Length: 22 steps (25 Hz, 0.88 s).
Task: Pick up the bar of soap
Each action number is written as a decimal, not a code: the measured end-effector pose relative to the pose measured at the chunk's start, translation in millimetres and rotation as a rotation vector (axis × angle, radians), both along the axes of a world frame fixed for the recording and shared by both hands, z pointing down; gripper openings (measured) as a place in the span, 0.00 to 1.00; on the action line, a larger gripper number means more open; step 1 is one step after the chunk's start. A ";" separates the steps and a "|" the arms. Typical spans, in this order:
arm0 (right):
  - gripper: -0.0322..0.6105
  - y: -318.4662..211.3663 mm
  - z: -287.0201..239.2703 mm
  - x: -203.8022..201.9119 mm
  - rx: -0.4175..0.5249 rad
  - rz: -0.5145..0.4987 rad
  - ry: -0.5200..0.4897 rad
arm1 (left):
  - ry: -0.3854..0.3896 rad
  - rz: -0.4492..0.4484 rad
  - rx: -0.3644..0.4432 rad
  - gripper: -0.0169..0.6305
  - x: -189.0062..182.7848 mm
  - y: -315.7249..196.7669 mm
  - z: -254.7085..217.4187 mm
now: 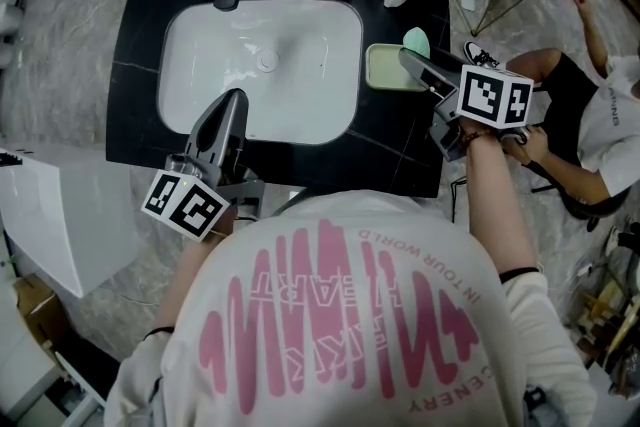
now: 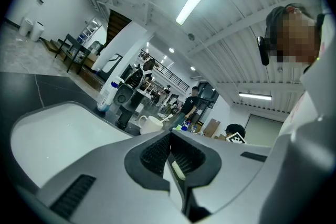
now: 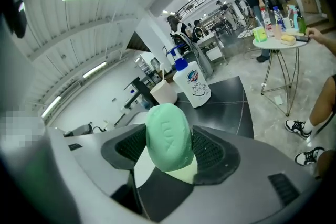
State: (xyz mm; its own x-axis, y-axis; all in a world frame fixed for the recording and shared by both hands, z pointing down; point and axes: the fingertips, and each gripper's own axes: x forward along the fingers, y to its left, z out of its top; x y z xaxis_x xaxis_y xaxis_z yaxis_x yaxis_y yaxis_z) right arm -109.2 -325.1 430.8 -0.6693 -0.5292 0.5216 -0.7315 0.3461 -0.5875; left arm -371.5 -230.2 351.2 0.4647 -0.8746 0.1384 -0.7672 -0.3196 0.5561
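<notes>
Right tongs (image 1: 410, 61) pinching the green soap bar (image 3: 167, 135) on edge between both pads. Bar sits over the right end of the pale green soap dish (image 1: 382, 70), beside the white sink (image 1: 200, 65) on the black desk (image 1: 135, 35); whether it clears the dish is hard to judge. Left tongs (image 2: 170, 140) pressed together, empty, over the sink's near rim.

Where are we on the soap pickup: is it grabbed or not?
Done: the right gripper is shut on the oval green bar of soap, pads on its two flat faces. In hand: the lift. The soap sits just above the pale green soap dish, and I cannot tell whether it has cleared it. Left: raise it clear. The left gripper is shut and empty over the white sink.
</notes>
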 end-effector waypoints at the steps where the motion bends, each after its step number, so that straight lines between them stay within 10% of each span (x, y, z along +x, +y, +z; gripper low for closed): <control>1: 0.49 0.3 -3.9 0.5 0.002 0.009 -0.040 | -0.002 -0.001 -0.001 0.04 1.2 0.4 0.2; 12: 0.49 15.5 -46.8 17.5 0.015 -0.038 -0.398 | -0.024 -0.024 0.000 0.04 44.6 7.6 -6.5; 22: 0.49 36.3 -65.9 41.1 -0.004 -0.180 -0.512 | 0.002 -0.041 0.005 0.04 113.0 17.8 -16.9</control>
